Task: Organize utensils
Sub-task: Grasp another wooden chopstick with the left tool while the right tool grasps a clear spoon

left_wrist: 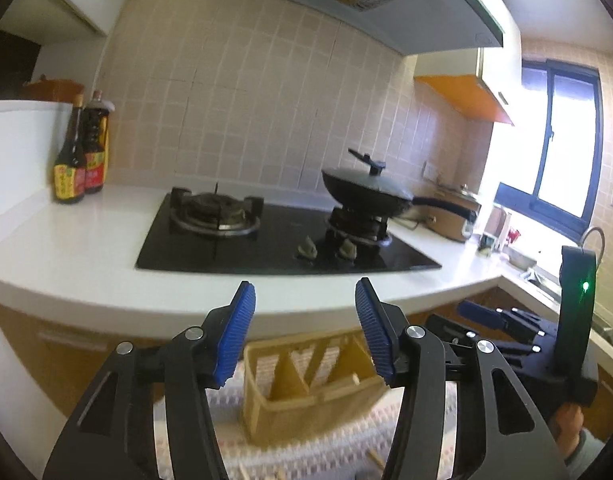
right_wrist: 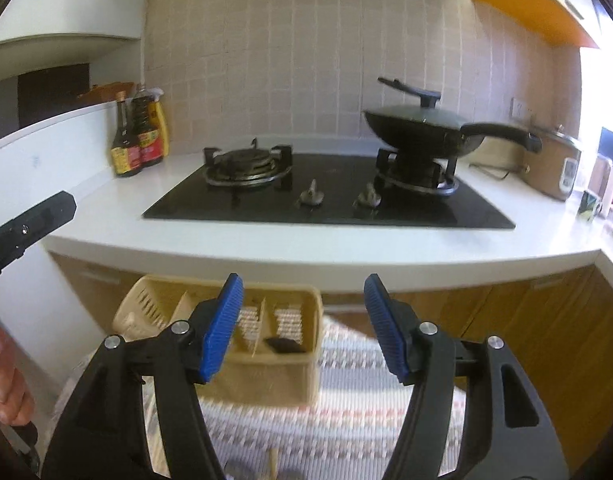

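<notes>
A beige plastic utensil caddy (left_wrist: 306, 392) with several upright compartments stands on a patterned cloth (left_wrist: 346, 436), below the counter edge. It also shows in the right wrist view (right_wrist: 266, 344), with a dark item (right_wrist: 284, 345) in its right compartment. My left gripper (left_wrist: 305, 332) is open and empty, held above the caddy. My right gripper (right_wrist: 304, 330) is open and empty, above the caddy's right end. Thin wooden sticks (left_wrist: 372, 458) lie on the cloth near the bottom edge; one stick (right_wrist: 272, 466) shows in the right wrist view.
A white counter (left_wrist: 66, 248) holds a black gas hob (left_wrist: 274, 240), a lidded wok (left_wrist: 370, 196) on the right burner, sauce bottles (left_wrist: 80, 160) at the left and a rice cooker (left_wrist: 452, 216). Wooden cabinets (right_wrist: 526, 320) stand below.
</notes>
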Demonstrator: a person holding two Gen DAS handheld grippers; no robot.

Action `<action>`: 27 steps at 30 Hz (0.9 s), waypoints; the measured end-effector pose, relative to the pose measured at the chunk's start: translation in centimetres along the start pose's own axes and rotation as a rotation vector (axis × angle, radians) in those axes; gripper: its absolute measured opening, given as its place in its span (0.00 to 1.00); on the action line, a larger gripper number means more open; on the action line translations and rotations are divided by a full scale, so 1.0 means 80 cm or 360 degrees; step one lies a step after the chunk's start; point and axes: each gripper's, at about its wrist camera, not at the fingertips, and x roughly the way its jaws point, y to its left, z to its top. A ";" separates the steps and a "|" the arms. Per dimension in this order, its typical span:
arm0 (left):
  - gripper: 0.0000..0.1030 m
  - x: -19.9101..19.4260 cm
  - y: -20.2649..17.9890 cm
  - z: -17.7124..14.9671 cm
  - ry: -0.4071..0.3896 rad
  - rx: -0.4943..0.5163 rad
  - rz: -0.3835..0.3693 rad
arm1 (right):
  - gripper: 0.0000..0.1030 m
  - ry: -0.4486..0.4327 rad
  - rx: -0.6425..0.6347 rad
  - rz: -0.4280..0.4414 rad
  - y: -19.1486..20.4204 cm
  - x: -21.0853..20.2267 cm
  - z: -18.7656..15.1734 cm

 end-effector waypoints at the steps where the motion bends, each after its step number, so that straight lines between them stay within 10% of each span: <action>1: 0.49 -0.008 0.000 -0.003 0.0031 -0.0005 0.0001 | 0.58 0.0019 0.0003 0.0008 0.001 -0.005 -0.002; 13: 0.49 -0.043 0.002 -0.056 0.0341 0.0085 0.0150 | 0.58 0.0372 -0.0023 0.0038 0.011 -0.029 -0.059; 27: 0.35 0.050 0.068 -0.183 0.1092 -0.0116 0.0151 | 0.51 0.0998 0.0010 0.0167 -0.002 0.058 -0.150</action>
